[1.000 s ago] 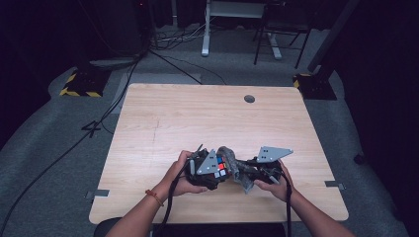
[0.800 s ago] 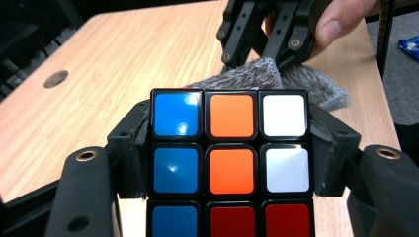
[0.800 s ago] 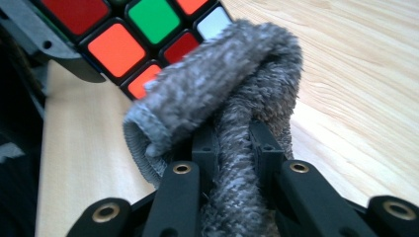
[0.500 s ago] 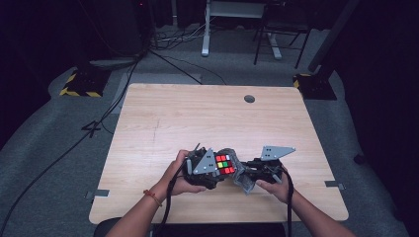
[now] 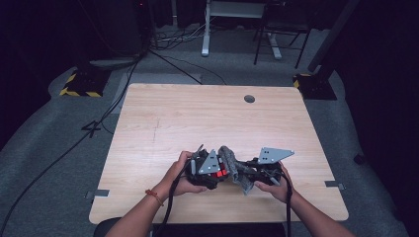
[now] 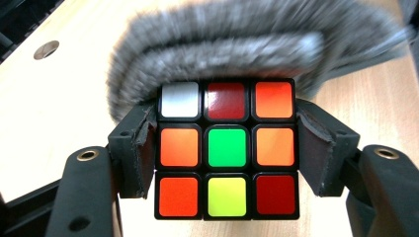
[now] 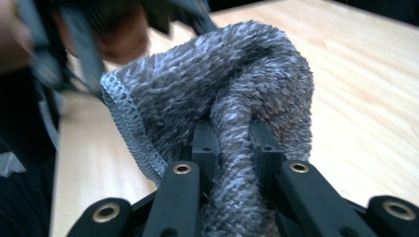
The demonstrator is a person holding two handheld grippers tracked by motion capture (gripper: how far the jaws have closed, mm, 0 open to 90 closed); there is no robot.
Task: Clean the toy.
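Risk assessment: wiping a puzzle cube with a cloth, both held above the near part of the desk (image 5: 163, 123).

- Left hand-held gripper (image 6: 226, 148): clamped on the cube (image 6: 226, 150), pads pressing the left and right sides of its middle layer. Green centre tile facing the camera.
- Right hand-held gripper (image 7: 232, 140): clamped on a bunched fold of the grey cloth (image 7: 217, 89), jaws drawn nearly together on it.
- In the high view: cube (image 5: 221, 170) and cloth (image 5: 233, 165) held together between the two hands, just above the near edge of the desk, right of the left hand-held gripper (image 5: 210, 168).
- In the left gripper view: cloth (image 6: 217, 44) draped over the far top edge of the cube; appears to be touching, though blur there prevents certainty.

Possible faults:

1. Layer rotation. Grip on the middle layer only; a sideways drag from the cloth likely to twist the top or bottom layer and scramble or skew the cube.
2. Cube slip. Smooth tiles and narrow pads; a hard push from the cloth apt to lever the cube out of the pads onto the desk.
3. Cloth pull-out. Only a thin fold pinched; friction against the cube likely to drag the fold free.
4. Cloth snag. Loose hem near the left pads; risk of catching there and stalling the wipe.
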